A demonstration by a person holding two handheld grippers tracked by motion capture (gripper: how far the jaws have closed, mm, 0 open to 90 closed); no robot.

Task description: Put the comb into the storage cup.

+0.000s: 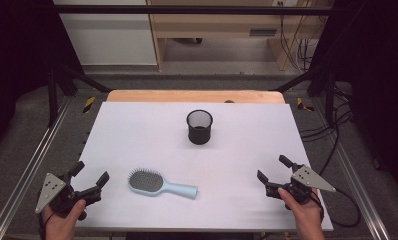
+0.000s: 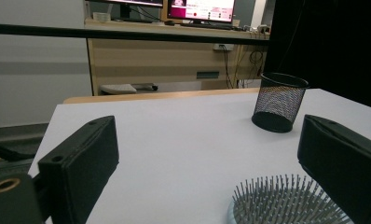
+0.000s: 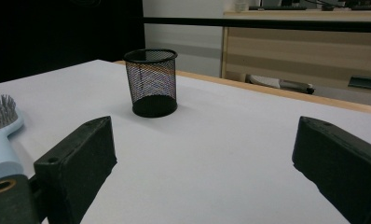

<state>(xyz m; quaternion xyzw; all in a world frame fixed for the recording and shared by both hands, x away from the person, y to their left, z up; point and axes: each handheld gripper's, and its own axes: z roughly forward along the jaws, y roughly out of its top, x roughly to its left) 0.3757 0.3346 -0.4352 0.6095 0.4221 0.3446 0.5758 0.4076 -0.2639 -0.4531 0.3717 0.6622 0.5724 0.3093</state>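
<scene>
In the high view, a pale blue hairbrush (image 1: 159,184) lies flat on the white worktop (image 1: 137,130) near its near edge, left of the middle, bristles up, its head toward the left and its handle pointing right. A black mesh pen cup (image 1: 199,126) stands upright past the middle of the worktop, toward the far edge, well apart from the brush. The left tool (image 1: 91,176) sits at the near left corner, jaws wide and holding nothing, just beside the brush head but not touching it. The right tool (image 1: 273,169) sits near the right edge, toward the near right corner, jaws also wide and empty.

In the left gripper view, the two black jaws stand far apart; the brush's bristled head (image 2: 286,203) lies low between them, close to the right jaw, perhaps just short of it. The mesh cup (image 2: 279,101) stands farther off.

In the right gripper view, the jaws gape over bare worktop. The cup (image 3: 151,82) stands ahead and the hairbrush (image 3: 2,130) lies at the left margin.
</scene>
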